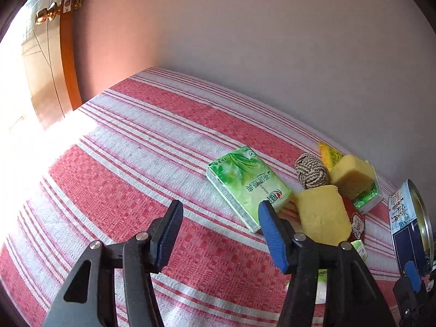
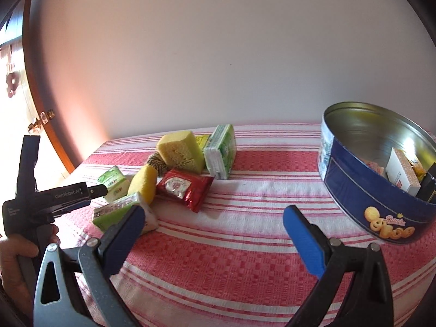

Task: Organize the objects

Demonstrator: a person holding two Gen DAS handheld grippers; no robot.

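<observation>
Red-and-white striped cloth point(image 1: 130, 179) covers the desk in the left wrist view. The left hand-held gripper point(image 1: 218, 218) hangs over it with its blue-padded jaws apart and nothing between them. Just beyond its right finger lies a green tissue pack point(image 1: 245, 185), and beside that pack crowd a yellow sponge point(image 1: 321, 215), a second yellow sponge point(image 1: 351, 177), a woven rope ball point(image 1: 312, 171) and a red packet point(image 1: 354, 220). A blue tin point(image 1: 408, 223) stands at the right edge, apart from the pile.

In the right wrist view the right hand-held gripper point(image 2: 212, 220) is spread wide and empty above the striped cloth. The blue tin point(image 2: 362, 190) sits to its right, open, with small boxes inside. The pile lies to its left, the red packet point(image 2: 185, 188) nearest the tin, the sponges and green packs behind. A person's hand point(image 2: 16, 248) grips the other tool at the left edge.
</observation>
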